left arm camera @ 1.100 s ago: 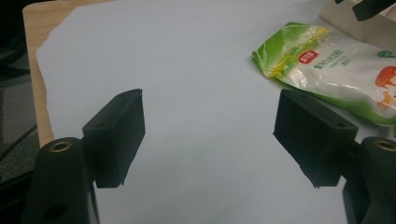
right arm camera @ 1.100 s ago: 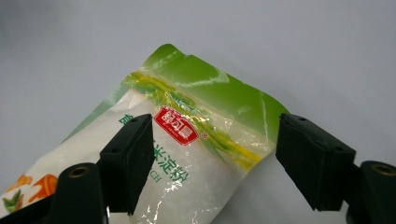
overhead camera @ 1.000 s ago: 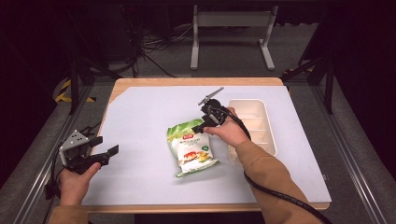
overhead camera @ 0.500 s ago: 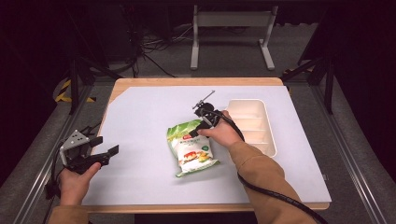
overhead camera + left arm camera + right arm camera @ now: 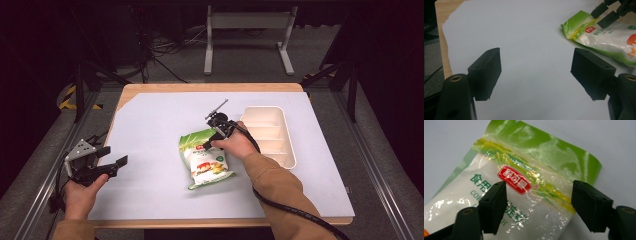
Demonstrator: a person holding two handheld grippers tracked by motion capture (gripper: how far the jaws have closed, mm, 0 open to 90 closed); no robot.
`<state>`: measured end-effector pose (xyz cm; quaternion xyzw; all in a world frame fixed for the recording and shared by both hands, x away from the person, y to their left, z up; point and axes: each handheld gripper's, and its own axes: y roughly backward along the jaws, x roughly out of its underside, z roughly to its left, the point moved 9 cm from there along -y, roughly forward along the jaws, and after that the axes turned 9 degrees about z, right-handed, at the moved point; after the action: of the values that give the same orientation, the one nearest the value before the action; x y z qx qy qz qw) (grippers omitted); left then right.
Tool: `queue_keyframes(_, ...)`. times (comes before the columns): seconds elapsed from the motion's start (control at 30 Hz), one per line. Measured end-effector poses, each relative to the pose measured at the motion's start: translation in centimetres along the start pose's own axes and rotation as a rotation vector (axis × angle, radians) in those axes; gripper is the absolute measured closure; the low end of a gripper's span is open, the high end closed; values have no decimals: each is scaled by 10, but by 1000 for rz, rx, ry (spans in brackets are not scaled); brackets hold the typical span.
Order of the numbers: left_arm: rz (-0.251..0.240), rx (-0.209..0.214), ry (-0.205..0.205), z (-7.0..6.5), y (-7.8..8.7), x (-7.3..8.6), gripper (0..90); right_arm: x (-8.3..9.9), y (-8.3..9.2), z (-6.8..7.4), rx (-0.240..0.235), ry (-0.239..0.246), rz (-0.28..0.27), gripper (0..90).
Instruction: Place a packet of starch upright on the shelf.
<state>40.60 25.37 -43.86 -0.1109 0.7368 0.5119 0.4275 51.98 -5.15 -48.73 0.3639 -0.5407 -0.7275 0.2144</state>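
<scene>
A: Mid-table, just toward the near edge, the green and white bag is lying flat on the pale mat, top seam pointing to approx 11 o'clock, bottom corner to approx 5.

B: Label showing?

A: Yes, in the right gripper view the bag is facing up w/ a red logo patch near its green top band and green print on the white part below. The film is looking wrinkled and shiny.

B: Right gripper?

A: The right gripper is hovering over the bag's top end, at about 12 o'clock from the bag's middle. Its jaws have just been closing a little but are standing wide apart, one over the white panel, one near the bag's edge; the bag is lying below and between them, and I can't tell if a pad is touching it.

B: And the left?

A: The left gripper is sitting well apart from the bag, at approx 9 o'clock, near the mat's edge. Jaws spread wide, nothing btwn them but bare mat. Its own view is catching the bag at 2 o'clock w/ the right gripper at the bag's top.

B: Anything else?

A: A cream divided tray is resting at 3 o'clock from the bag, just beyond the right hand.
</scene>
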Motion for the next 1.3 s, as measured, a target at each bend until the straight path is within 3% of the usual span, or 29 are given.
queue_keyframes(0.07, 3, 0, -2, -1, -1, 0, 250, 0, -3, 12, -58, 16, 16, 412)
queue_keyframes(0.13, 4, 0, -2, -1, -1, 0, 250, -1, -5, 18, -76, 40, 18, 450)
queue_keyframes(0.2, 6, 1, -3, -1, -2, 0, 250, -3, -5, 21, -86, 31, 20, 452)
queue_keyframes(0.23, 7, 0, -4, -1, -2, 0, 249, -4, -4, 20, -81, 36, 13, 444)
queue_keyframes(0.33, 6, 0, 3, 1, -2, 1, 249, -4, 4, 4, 33, 23, -4, 409)
queue_keyframes(0.43, 6, -1, 7, 3, -2, 2, 249, 0, 11, -13, 72, -65, -22, 341)
queue_keyframes(0.53, 10, 0, 5, 3, -2, 2, 249, 7, 8, -24, 81, -122, 11, 292)
queue_keyframes(0.67, 8, -1, 6, 1, -3, 1, 249, 7, -1, -13, 8, -116, 30, 268)
queue_keyframes(0.77, 14, 1, 1, 0, -4, 1, 249, 6, -8, 1, -65, -106, 54, 309)
queue_keyframes(0.87, 17, 2, -5, 0, -5, 1, 248, 5, -9, 4, -56, -76, 62, 393)
queue_keyframes(0.9, 14, 3, -3, 0, -5, 0, 248, 4, -9, 4, -33, -49, 67, 566)
queue_keyframes(0.93, 14, 3, -3, 0, -5, 0, 248, 4, -9, 4, -33, -49, 67, 566)
queue_keyframes(0.97, 12, 5, -1, 0, -4, 0, 248, 4, -9, 7, -23, -20, 74, 713)
queue_keyframes(1.13, 18, 5, -6, -1, -5, 0, 248, 2, -7, 11, 26, 20, 73, 852)
queue_keyframes(1.3, 27, 3, -8, -2, -9, 1, 248, -2, 1, 14, 22, 38, 30, 883)
